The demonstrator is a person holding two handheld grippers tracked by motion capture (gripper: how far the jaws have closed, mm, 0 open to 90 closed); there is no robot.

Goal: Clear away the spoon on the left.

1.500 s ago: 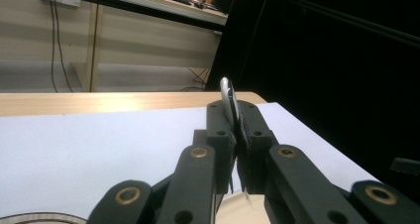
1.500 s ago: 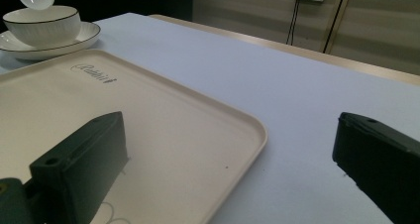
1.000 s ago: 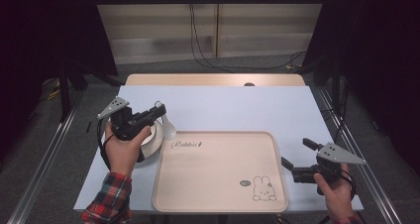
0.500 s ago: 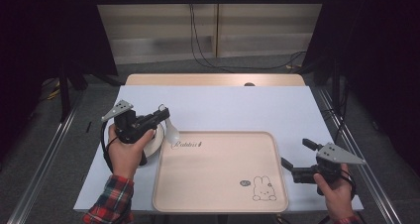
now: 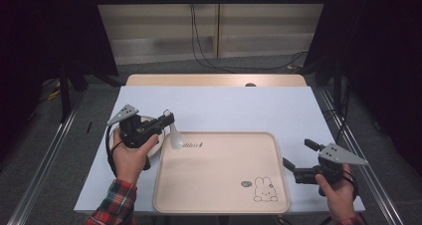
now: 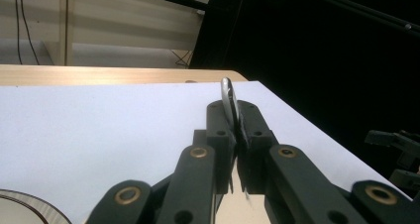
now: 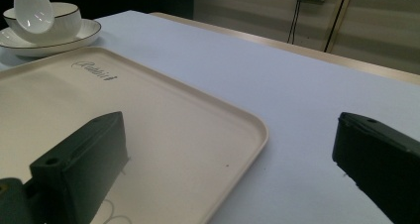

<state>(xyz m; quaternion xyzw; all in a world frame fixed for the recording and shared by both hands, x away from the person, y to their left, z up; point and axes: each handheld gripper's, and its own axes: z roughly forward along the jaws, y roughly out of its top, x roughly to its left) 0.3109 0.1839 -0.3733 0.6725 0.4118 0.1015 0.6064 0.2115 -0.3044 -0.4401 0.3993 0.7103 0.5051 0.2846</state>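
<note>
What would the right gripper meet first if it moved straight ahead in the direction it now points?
Probably the beige tray: the open right gripper points left across the table at the tray's near edge, though its height above the rim is unclear.

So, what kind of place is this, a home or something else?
Probably a lab or recording room, not a home. The table stands between black curtains, loose cables run along the floor by the back wall, and metal rails lie beside the table.
</note>
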